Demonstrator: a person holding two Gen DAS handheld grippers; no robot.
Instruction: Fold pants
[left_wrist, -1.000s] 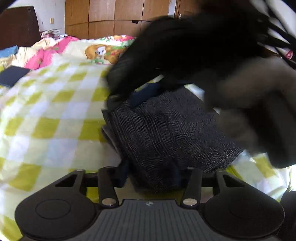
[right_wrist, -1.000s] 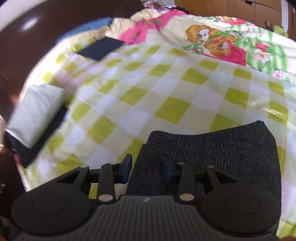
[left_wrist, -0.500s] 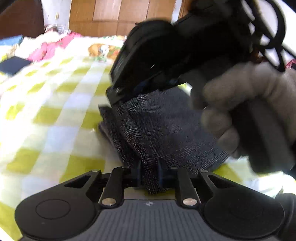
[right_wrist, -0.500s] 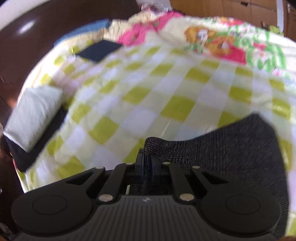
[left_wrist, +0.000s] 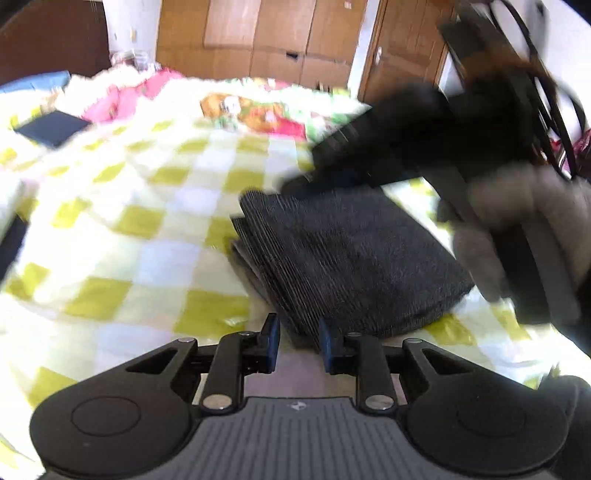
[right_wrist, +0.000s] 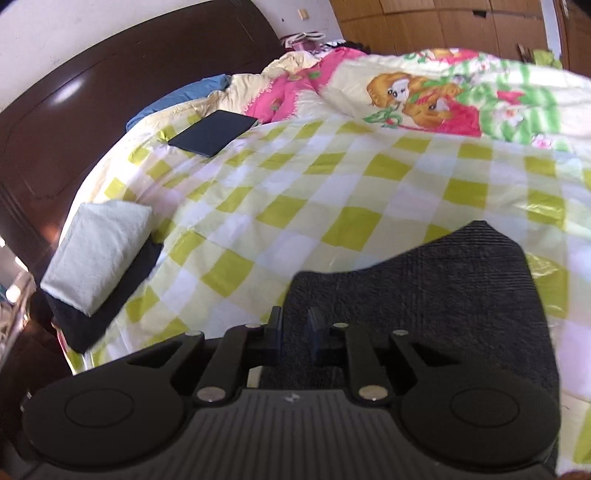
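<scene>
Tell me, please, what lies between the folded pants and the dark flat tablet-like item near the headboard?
In the right wrist view, only bare checked bedspread lies between the folded pants and the dark flat item.

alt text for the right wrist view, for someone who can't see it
The right gripper, jaws slightly apart, hovers at the near edge of folded dark pants on a yellow-checked bedsheet. Farther back lie a dark tablet, a cartoon quilt and, left, a pale folded towel by the headboard.

Your left view is motion-blurred and overexposed on the bedspread (left_wrist: 122, 206); right view sharper, headboard (right_wrist: 55, 122) glare at 10 o'clock.
</scene>
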